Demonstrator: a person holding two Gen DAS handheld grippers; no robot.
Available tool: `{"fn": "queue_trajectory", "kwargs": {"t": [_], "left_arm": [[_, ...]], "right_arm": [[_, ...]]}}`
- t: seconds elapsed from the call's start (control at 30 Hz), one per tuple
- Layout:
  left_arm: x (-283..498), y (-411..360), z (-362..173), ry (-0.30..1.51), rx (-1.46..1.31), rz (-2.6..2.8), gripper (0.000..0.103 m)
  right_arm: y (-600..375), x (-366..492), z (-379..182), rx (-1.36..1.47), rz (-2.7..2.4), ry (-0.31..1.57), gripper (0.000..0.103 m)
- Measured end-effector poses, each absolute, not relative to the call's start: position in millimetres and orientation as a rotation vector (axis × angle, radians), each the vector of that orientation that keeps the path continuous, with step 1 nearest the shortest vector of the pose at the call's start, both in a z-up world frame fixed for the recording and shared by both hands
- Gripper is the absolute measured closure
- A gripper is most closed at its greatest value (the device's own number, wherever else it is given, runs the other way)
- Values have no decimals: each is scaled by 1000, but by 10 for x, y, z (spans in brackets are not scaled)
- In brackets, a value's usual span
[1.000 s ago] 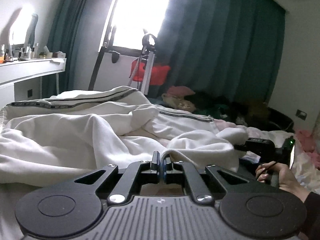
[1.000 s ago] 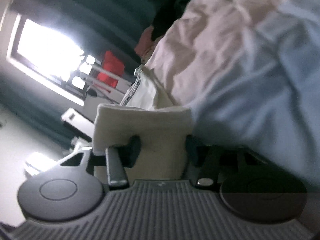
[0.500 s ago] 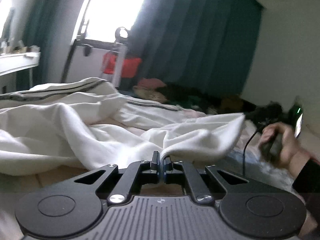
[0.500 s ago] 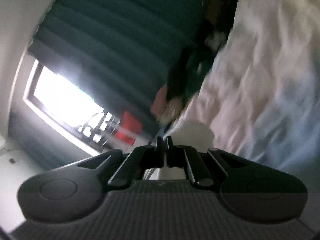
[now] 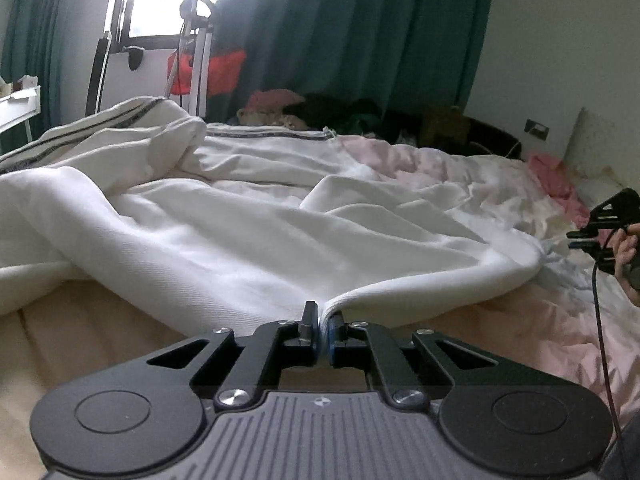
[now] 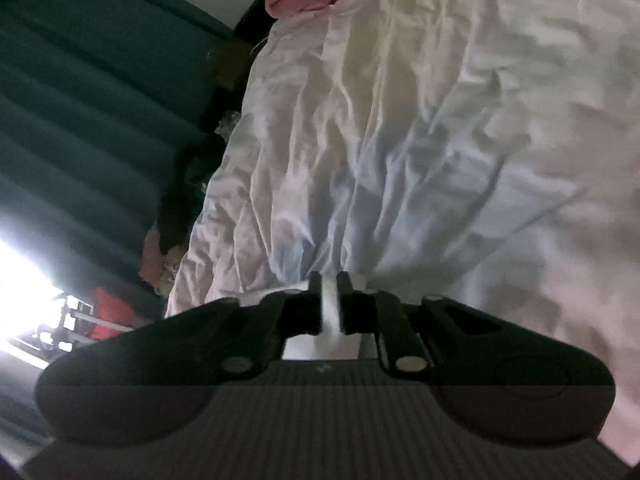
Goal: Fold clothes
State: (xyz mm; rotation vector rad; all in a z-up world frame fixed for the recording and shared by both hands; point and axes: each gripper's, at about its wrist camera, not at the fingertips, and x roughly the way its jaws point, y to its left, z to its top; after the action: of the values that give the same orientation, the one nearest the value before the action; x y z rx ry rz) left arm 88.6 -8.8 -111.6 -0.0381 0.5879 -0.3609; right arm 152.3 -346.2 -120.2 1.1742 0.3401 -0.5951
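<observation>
The left hand-held gripper [image 5: 320, 330] pinches the hem of a white garment [image 5: 248, 232] spread ahead on the bed [image 5: 520, 320]; the right hand-held gripper [image 5: 580, 240] hovers far right.

The white garment [image 5: 248, 240] is thick, soft cloth with a matt, finely ribbed weave. The bedsheet [image 6: 460, 120] is thin, crumpled cloth. The left gripper [image 5: 320, 326] is matt black plastic with shiny metal screws; the curtain [image 5: 352, 28] is heavy matt fabric.
</observation>
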Motion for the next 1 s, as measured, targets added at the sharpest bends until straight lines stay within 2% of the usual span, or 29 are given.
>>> {"fn": "queue_trajectory", "kwargs": {"t": [0.07, 0.1, 0.3, 0.37, 0.43, 0.6, 0.67, 0.77, 0.87, 0.93, 1.0], "left_arm": [[866, -92, -1105, 584, -34, -358, 96], [860, -92, -1099, 584, -32, -357, 96], [841, -85, -1081, 597, -36, -352, 95], [842, -84, -1077, 599, -38, -351, 95], [849, -76, -1078, 600, -47, -354, 95], [864, -68, -1080, 605, -64, -354, 95], [861, -68, -1077, 602, -65, -354, 95], [867, -70, -1071, 596, -71, -356, 95], [881, -42, -1067, 587, -106, -365, 94], [887, -23, -1052, 577, -124, -369, 88], [880, -22, -1020, 561, -126, -378, 64]], "right_arm": [[-3385, 1535, -1226, 1184, -544, 356, 15], [-3346, 1559, -1242, 1190, -512, 369, 12], [-3199, 1848, -1390, 1170, -390, 494, 14], [-3223, 1961, -1436, 1155, -382, 513, 28], [-3249, 2076, -1485, 1136, -376, 510, 31], [-3358, 2202, -1638, 1124, -481, 490, 47], [-3411, 2203, -1710, 1150, -510, 477, 68], [-3445, 2183, -1744, 1162, -508, 473, 87], [-3460, 2139, -1639, 1175, -468, 417, 93], [-3466, 2083, -1514, 1169, -438, 351, 94], [-3459, 2024, -1396, 1137, -423, 302, 96]]}}
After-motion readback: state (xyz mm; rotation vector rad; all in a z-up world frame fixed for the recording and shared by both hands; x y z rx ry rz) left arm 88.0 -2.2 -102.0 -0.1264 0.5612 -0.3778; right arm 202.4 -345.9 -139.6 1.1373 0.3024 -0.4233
